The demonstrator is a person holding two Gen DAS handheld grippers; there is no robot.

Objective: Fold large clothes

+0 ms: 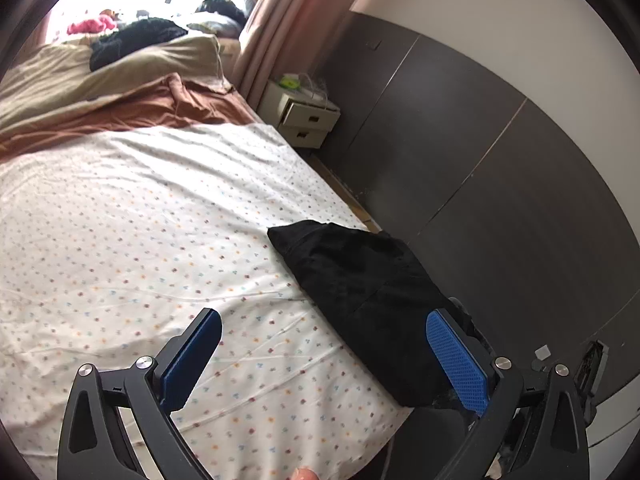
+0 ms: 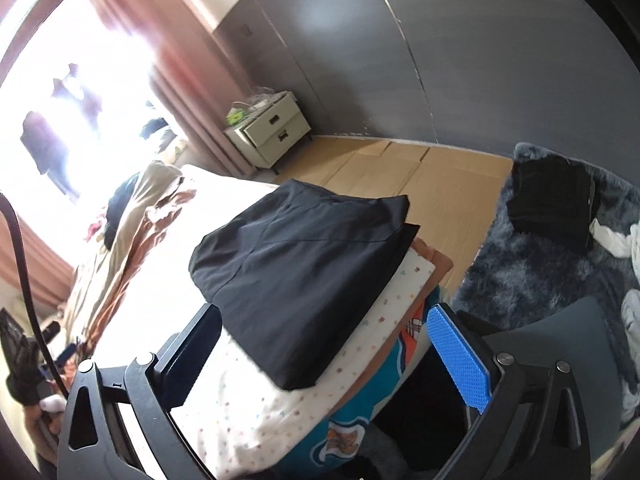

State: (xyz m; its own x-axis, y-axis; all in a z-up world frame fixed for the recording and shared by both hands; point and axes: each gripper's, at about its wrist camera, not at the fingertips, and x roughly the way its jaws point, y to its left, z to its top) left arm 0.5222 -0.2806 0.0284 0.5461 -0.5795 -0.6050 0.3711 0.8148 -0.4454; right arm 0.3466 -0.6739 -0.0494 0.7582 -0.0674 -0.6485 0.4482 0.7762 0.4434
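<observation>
Lying folded at the corner of the bed (image 1: 160,220), the black garment (image 1: 360,280) rests free; left gripper (image 1: 324,352) and right gripper (image 2: 324,352) both gape, released

Left wrist view: above the bed (image 1: 140,220), angled down, facing the window end. Right wrist view: over the bed's corner, angled down toward the floor (image 2: 420,176). Both share the folded black garment (image 1: 360,292), close below, and the nightstand (image 2: 272,132).
</observation>
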